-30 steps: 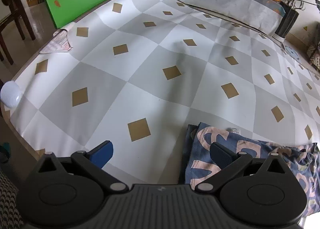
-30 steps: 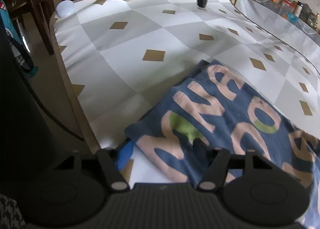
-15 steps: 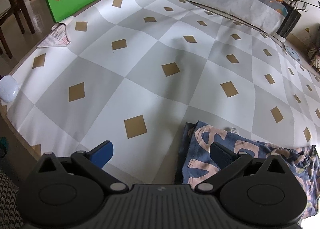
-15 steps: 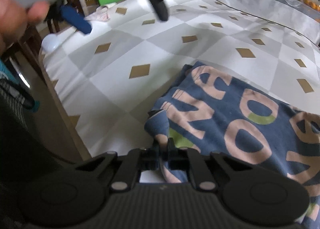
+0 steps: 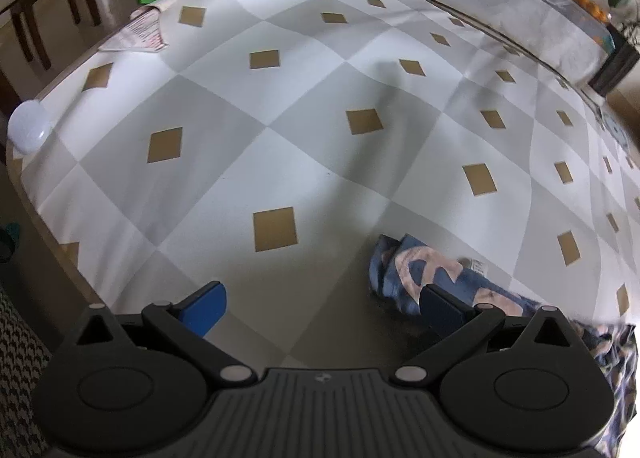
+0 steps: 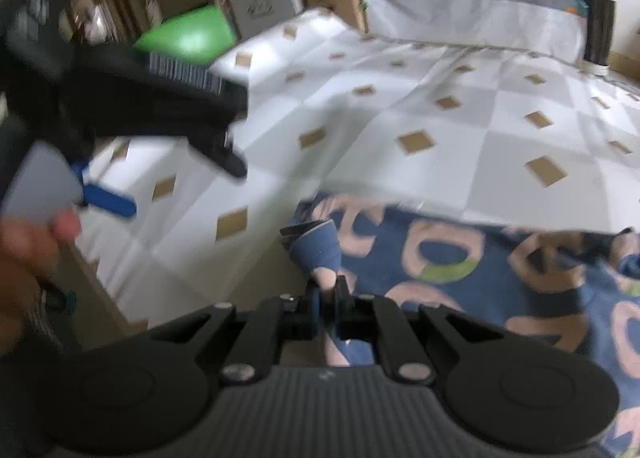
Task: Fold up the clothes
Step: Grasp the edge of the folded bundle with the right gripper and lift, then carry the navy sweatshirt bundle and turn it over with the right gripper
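Garment [image 6: 460, 254]: navy, pink lettering, bunched corner

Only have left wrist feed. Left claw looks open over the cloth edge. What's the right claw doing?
Observer: The right claw is shut on a bunched corner of the blue garment; its jaws have just been closing on that fabric.
Operator: Corner flat on the table or lifted?
Observer: Lifted: the pinched corner stands up off the checked tablecloth as a small roll, while the rest of the garment lies spread to the right.
Operator: Where's my left claw relative to it?
Observer: In the right wrist view the left claw hangs open above the tablecloth, up and left of the pinched corner, apart from the garment.
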A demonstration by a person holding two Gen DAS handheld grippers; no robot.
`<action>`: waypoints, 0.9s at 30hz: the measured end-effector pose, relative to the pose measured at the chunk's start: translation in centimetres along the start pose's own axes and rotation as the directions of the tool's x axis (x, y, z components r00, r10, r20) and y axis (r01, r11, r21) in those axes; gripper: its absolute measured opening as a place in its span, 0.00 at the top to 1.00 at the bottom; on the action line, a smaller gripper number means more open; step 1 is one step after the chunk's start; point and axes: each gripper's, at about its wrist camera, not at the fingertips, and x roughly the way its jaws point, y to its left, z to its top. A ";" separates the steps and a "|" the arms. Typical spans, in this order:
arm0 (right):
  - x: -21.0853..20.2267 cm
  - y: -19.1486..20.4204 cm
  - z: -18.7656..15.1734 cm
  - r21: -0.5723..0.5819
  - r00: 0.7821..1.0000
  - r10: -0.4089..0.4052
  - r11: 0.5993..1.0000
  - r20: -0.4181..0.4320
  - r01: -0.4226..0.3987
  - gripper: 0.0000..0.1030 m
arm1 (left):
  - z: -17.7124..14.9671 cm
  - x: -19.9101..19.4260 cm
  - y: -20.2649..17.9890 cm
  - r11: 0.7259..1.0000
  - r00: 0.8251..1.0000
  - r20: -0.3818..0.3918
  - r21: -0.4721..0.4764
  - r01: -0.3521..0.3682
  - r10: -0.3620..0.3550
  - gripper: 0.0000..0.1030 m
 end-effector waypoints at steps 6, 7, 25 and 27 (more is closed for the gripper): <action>-5.6 -5.4 2.3 0.122 0.985 -0.098 0.989 0.141 0.081 0.95 | -0.5 0.7 -1.4 1.000 0.999 -0.028 0.023 -0.014 0.015 0.00; -7.0 -6.5 2.4 0.143 0.978 -0.127 0.984 0.165 0.104 0.95 | -0.6 0.8 -1.8 0.999 0.999 -0.033 0.029 -0.015 0.016 0.00; -15.6 -21.9 -6.3 0.518 0.823 -0.564 0.686 -0.066 0.511 0.77 | -8.5 1.4 -15.7 0.894 0.986 -0.125 0.421 0.155 -0.112 0.00; -15.7 -21.9 -5.9 0.505 0.822 -0.567 0.695 -0.052 0.512 0.68 | -9.2 1.3 -16.7 0.877 0.984 -0.131 0.452 0.166 -0.119 0.00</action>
